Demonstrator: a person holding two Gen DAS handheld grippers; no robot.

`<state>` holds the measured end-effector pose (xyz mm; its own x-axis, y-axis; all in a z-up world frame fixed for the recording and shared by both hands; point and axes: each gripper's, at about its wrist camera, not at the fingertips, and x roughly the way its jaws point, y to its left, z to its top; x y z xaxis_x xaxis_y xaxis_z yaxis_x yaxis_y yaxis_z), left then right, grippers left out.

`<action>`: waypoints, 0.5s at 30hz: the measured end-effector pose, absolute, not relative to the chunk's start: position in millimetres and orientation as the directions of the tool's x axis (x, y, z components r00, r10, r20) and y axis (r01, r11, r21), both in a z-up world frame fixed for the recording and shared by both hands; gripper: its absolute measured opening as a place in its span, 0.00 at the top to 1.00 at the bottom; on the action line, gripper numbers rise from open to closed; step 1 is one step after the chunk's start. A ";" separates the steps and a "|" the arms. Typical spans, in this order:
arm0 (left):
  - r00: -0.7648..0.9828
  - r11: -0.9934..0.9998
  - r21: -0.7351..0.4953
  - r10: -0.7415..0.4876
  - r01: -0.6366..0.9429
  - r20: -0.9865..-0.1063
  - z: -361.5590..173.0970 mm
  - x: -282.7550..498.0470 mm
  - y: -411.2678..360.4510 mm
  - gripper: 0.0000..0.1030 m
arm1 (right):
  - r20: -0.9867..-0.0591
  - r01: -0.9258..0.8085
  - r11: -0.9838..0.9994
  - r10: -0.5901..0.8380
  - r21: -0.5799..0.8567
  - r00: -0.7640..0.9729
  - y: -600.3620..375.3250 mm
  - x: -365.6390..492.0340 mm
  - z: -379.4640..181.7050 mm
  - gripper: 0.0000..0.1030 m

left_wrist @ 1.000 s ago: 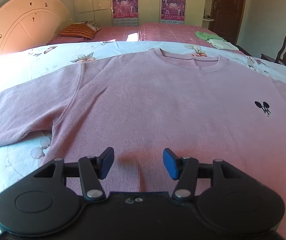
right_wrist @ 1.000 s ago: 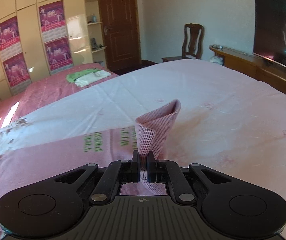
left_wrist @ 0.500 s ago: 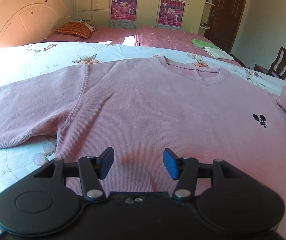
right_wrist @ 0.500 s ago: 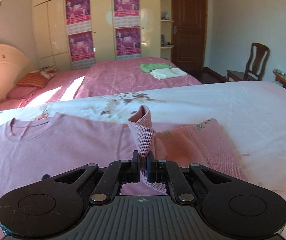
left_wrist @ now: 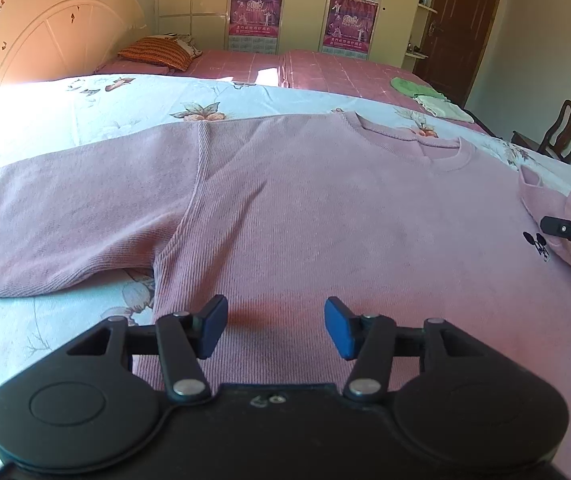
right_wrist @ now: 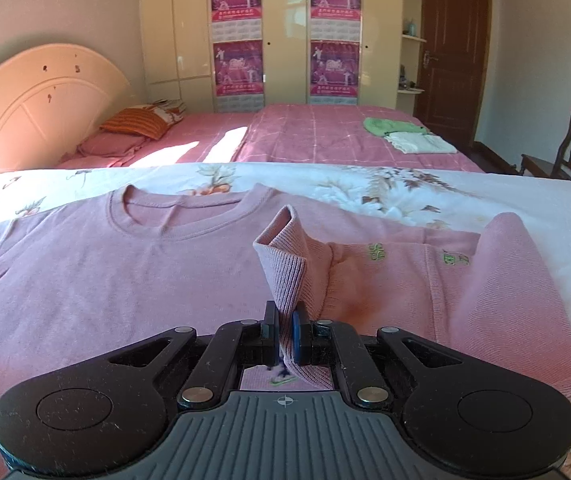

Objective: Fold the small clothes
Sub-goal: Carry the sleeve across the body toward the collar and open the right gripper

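A pink ribbed sweater (left_wrist: pixel 325 216) lies flat, front up, on the floral bedspread (left_wrist: pixel 85 120), with a small black mouse logo (left_wrist: pixel 539 244) on the chest. Its left sleeve (left_wrist: pixel 65 220) is spread out to the side. My left gripper (left_wrist: pixel 275 326) hovers open over the lower body of the sweater, nothing between its blue pads. My right gripper (right_wrist: pixel 284 334) is shut on the cuff of the right sleeve (right_wrist: pixel 285 264), which stands up in a fold above the chest. The rest of that sleeve (right_wrist: pixel 497 288) is doubled over toward the body, green lettering showing on its underside.
Beyond the bedspread lies a second bed with a pink checked cover (right_wrist: pixel 325 136), carrying folded green and white clothes (right_wrist: pixel 405 136) and an orange pillow (right_wrist: pixel 137 124). A wooden chair (right_wrist: pixel 565 144) stands at the right, near a dark door (right_wrist: pixel 449 52). Wardrobes with posters line the back wall.
My right gripper has swung left with the sleeve cuff, carrying it from the bare bedspread over the sweater's chest, folding the sleeve inward. The left gripper drifted slightly right and stayed open.
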<state>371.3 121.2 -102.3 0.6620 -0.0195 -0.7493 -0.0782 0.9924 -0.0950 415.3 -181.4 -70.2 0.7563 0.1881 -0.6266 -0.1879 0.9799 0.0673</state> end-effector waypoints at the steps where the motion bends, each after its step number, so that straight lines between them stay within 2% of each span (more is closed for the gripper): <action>1: 0.662 0.992 -0.096 -0.020 -0.080 -0.749 -102.2 371.0 122.5 0.49 | -0.628 -0.201 0.977 0.201 0.072 0.752 -176.4 412.4 -71.9 0.95; 15: 0.657 0.993 -0.096 -0.025 -0.072 -0.754 -100.9 370.8 117.1 0.51 | -0.645 -0.386 0.914 0.369 0.123 0.669 -102.8 410.4 -96.7 0.94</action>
<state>370.8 117.1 -100.9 0.6568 -0.0248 -0.7536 -0.0723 0.9928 -0.0956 410.4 -102.8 -96.7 0.6693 0.3693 -0.6447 -0.3864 0.9142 0.1225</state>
